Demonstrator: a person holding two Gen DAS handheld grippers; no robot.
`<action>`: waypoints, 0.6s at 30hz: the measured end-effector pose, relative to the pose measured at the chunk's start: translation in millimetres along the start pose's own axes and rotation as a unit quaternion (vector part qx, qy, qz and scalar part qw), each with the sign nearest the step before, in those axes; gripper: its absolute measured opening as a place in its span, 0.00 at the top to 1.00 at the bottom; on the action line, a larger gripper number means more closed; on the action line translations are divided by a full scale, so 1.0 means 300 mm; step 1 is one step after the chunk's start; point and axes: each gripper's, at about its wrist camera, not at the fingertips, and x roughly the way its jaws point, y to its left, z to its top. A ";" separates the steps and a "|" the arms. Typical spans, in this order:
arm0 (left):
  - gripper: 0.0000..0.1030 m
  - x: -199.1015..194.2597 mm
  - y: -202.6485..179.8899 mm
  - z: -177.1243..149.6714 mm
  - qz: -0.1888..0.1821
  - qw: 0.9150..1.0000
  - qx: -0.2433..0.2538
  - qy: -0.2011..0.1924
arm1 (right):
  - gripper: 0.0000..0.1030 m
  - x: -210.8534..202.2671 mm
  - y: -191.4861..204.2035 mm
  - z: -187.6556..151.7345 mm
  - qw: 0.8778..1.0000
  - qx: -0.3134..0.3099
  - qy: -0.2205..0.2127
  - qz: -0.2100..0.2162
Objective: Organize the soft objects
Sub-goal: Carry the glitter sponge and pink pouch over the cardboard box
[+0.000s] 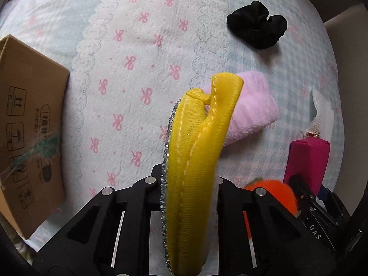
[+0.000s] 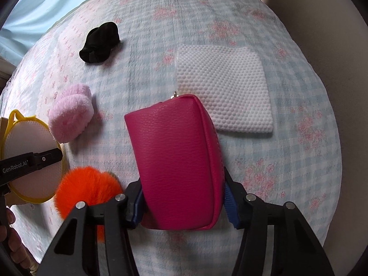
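A yellow pad [image 1: 195, 161] is held by the left gripper [image 1: 188, 184], whose two fingers are closed tight on it, one on each flat side. The pad is seen edge-on in the left view, standing up between the fingers, with a silver sparkly rim on its left edge and a yellow loop at the top. In the right view the same pad [image 2: 27, 156] is seen flat, with a pale face and a yellow rim, and a black finger [image 2: 46, 157] is pressed across it. A pink pouch [image 2: 177, 161] is held by the right gripper [image 2: 184, 204]. That gripper is open about halfway, just as wide as the pouch, and its blue pads [image 2: 230, 204] are pressed on the two sides of the pouch near its bottom end. A small gold zip pull is seen at the far end of the pouch. A bed cover [image 2: 287, 161] with pink bows and flowers lies under everything. An orange pom-pom [image 2: 89, 188] is found just left of the pouch. A pink fluffy roll [image 2: 71, 115] lies beyond the pom-pom, and a black scrunchie [image 2: 100, 42] lies farther off. A white bumpy cloth [image 2: 225, 87] is spread flat behind the pouch. A cardboard box [image 1: 30, 124] is seen at the left side of the bed in the left view.
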 end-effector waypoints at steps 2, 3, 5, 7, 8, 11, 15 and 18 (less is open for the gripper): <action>0.87 -0.016 0.009 0.009 -0.002 1.000 0.004 -0.004 | 0.52 -0.011 0.003 0.004 1.000 0.004 -0.002 0.000; 0.87 -0.024 0.008 0.007 -0.003 1.000 0.006 -0.006 | 0.53 -0.017 0.001 0.005 1.000 0.006 -0.003 0.001; 0.87 -0.042 -0.002 0.014 -0.006 1.000 0.008 -0.011 | 0.54 -0.041 0.009 0.002 1.000 0.010 -0.005 0.002; 0.87 -0.075 -0.006 0.027 -0.009 1.000 0.011 -0.016 | 0.56 -0.064 0.008 -0.004 1.000 0.013 -0.011 0.002; 0.87 -0.091 -0.006 0.024 -0.011 1.000 0.013 -0.018 | 0.56 -0.077 0.006 -0.007 1.000 0.014 -0.014 0.003; 0.87 -0.145 -0.023 0.027 -0.014 0.999 0.020 -0.028 | 0.57 -0.133 0.005 -0.015 0.999 0.018 -0.026 0.004; 0.87 -0.220 -0.020 -0.001 -0.021 0.998 0.028 -0.044 | 0.58 -0.230 0.012 -0.028 0.999 0.023 -0.047 0.005; 0.87 -0.282 -0.019 -0.034 -0.028 0.997 0.031 -0.060 | 0.58 -0.340 0.031 -0.046 0.998 0.024 -0.066 0.004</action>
